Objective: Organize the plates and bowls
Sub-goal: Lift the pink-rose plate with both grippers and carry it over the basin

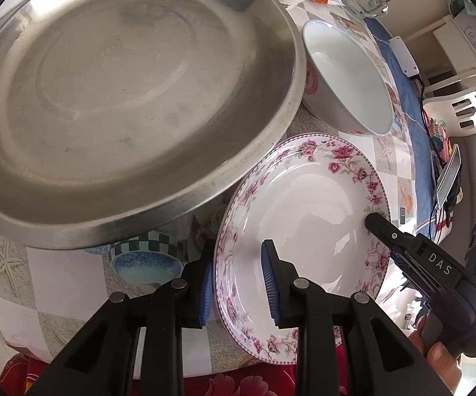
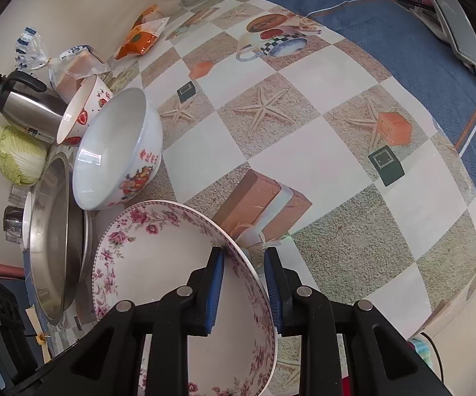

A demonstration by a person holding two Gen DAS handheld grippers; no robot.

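Left wrist view: left gripper (image 1: 238, 283) straddles the near rim of the floral plate (image 1: 304, 217), blue pads on either side of the rim; whether they press it, cannot tell. Right gripper (image 1: 375, 222) straddles the opposite rim, held by a hand (image 1: 442, 353). Steel basin (image 1: 132, 99), empty, overlaps the plate's left edge. White bowl (image 1: 350, 76) behind, empty.

Right wrist view only: right gripper (image 2: 243, 292) has the plate rim (image 2: 158, 264) between its pads, a gap showing on the outer side. Also seen here: strawberry bowl (image 2: 83, 112), steel kettle (image 2: 30, 105), cabbage (image 2: 18, 155), checked tablecloth (image 2: 304, 151). Plate sits on the table, tilted.
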